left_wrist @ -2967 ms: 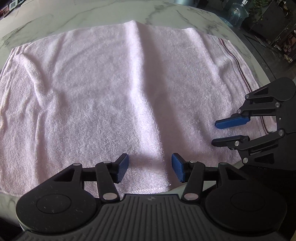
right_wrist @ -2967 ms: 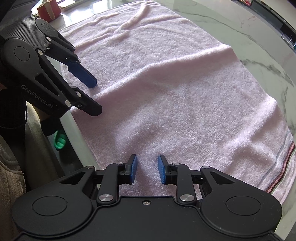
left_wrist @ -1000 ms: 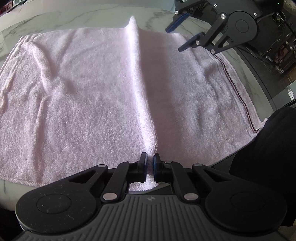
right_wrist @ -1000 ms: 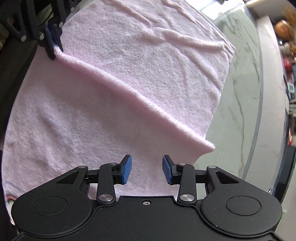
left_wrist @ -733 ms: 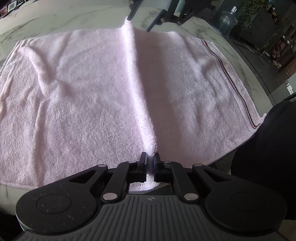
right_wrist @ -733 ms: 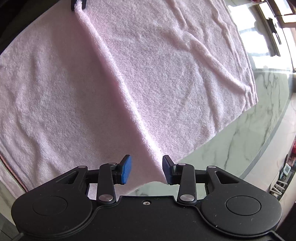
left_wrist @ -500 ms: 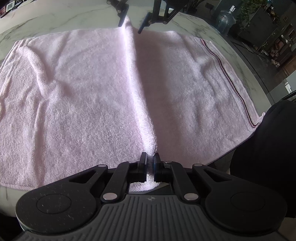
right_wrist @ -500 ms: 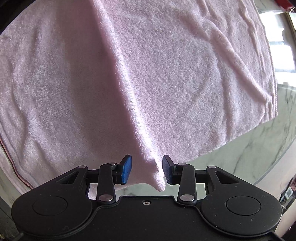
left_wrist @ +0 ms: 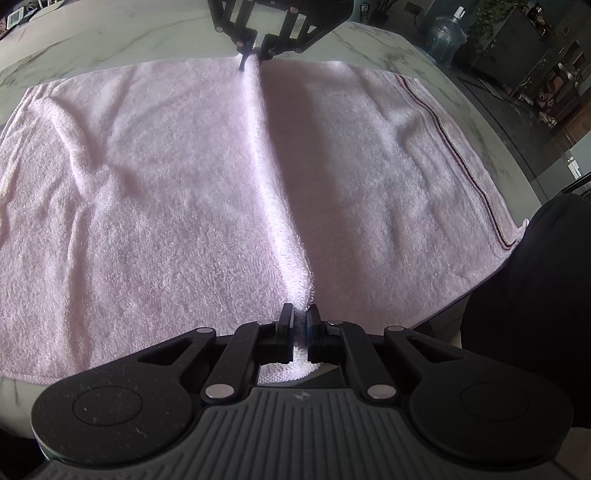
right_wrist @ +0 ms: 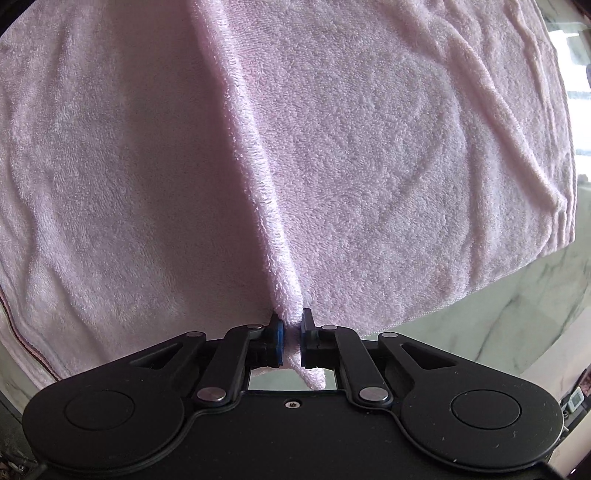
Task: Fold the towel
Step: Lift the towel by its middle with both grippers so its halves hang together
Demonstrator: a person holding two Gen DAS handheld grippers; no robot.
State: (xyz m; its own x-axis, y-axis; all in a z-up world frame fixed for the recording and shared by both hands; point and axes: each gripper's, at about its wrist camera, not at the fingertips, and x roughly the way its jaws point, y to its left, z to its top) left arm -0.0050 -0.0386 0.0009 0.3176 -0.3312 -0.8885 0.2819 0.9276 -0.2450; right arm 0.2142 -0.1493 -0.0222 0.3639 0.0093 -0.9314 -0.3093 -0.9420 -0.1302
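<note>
Nearest the left wrist camera, the left gripper is pressed together on a raised ridge of the pale pink terry towel, pinching the cloth at the middle of its near edge. From there the pinched ridge runs straight across the towel to the far edge, where the right gripper pinches its other end; its jaws have just been closing, and in the right wrist view the blue pads grip the fold with a small tail of towel poking out behind them. The towel lies spread on the white marble-patterned tabletop, its dark-striped hem toward the right side. A dark-clothed part of the person sits at the right edge, and a clear water bottle stands in the background.

The step in hand looks like securing the centre line at both ends for the first fold. Next, both grippers should probably lift together, keeping the ridge taut, so the two halves hang and meet, then lay the doubled cloth flat.
</note>
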